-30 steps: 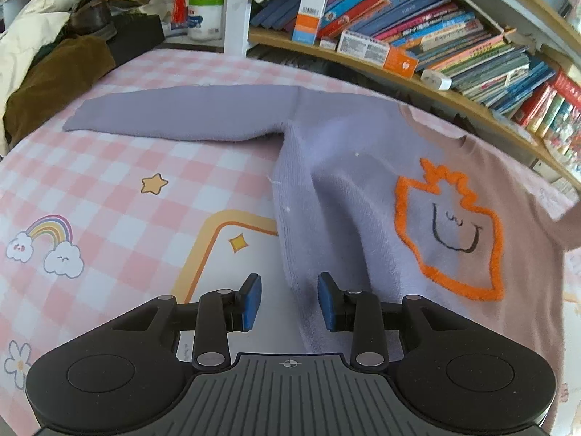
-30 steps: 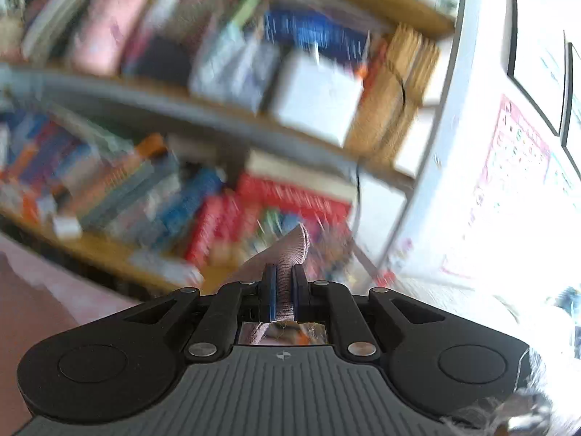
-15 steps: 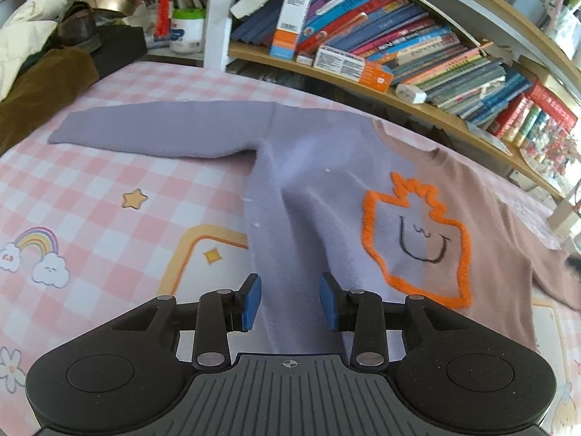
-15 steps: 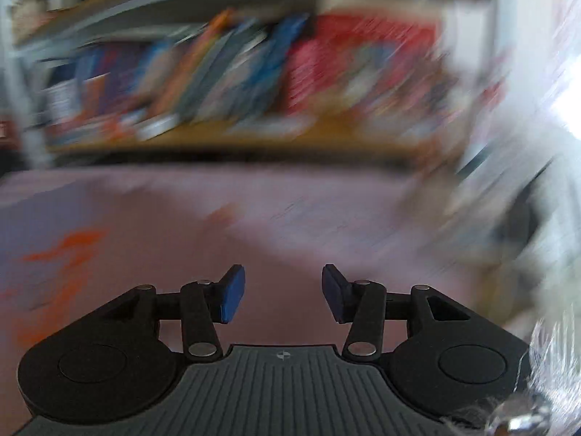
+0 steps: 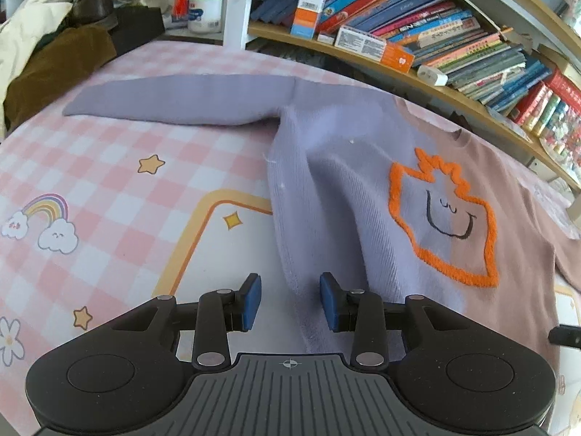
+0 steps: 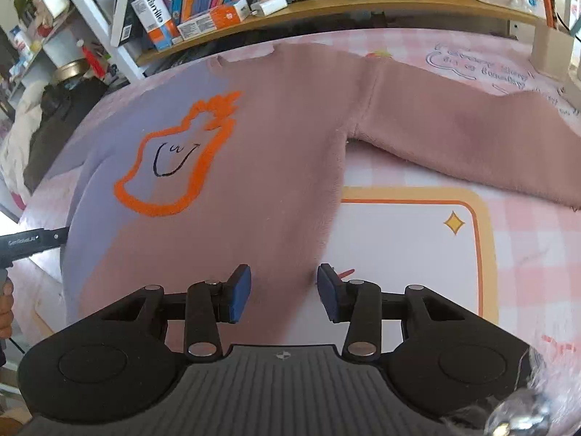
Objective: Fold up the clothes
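Sweater [image 5: 345, 189] lies flat on the checked mat [image 5: 109, 189], both grippers open and empty — left gripper [image 5: 290, 303] straddles the lilac hem edge, right gripper [image 6: 283, 294] the pink one — pinch both layers, lift evenly.

Lilac-and-pink sweater [image 5: 337, 196], orange outline; apparently pink-checked mat [image 5: 120, 167]

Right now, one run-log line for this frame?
stage: pre-fold | sweater: spread flat on mat, sleeves out | left gripper: open at lilac hem corner | right gripper: open at pink hem corner
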Demonstrator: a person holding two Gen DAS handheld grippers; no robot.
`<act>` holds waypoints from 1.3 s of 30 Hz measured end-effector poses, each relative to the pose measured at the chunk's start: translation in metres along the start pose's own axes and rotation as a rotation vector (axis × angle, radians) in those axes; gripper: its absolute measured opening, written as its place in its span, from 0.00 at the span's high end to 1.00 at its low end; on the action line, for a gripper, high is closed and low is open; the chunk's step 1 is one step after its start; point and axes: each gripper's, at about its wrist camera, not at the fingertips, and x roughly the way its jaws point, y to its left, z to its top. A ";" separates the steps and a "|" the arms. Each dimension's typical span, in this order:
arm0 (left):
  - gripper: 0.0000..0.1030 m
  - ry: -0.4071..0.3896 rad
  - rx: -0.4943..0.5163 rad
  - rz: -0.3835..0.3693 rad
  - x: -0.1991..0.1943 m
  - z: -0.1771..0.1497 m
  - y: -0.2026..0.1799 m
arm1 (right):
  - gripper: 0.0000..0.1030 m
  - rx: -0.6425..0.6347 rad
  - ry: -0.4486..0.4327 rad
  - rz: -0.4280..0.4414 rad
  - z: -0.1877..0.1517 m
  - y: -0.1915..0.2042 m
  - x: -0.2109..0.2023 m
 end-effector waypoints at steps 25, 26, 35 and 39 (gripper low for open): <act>0.97 -0.017 0.047 0.103 -0.020 -0.003 0.037 | 0.91 -0.168 -0.093 -0.142 0.016 0.015 0.031; 0.96 -0.018 0.046 0.102 -0.020 -0.003 0.038 | 0.91 -0.165 -0.092 -0.141 0.015 0.014 0.030; 0.87 -0.062 0.075 0.074 -0.028 -0.006 0.035 | 0.81 -0.104 -0.089 -0.123 0.006 0.008 0.022; 0.77 -0.063 0.074 0.059 -0.030 -0.009 0.037 | 0.77 -0.073 -0.090 -0.116 -0.003 0.006 0.015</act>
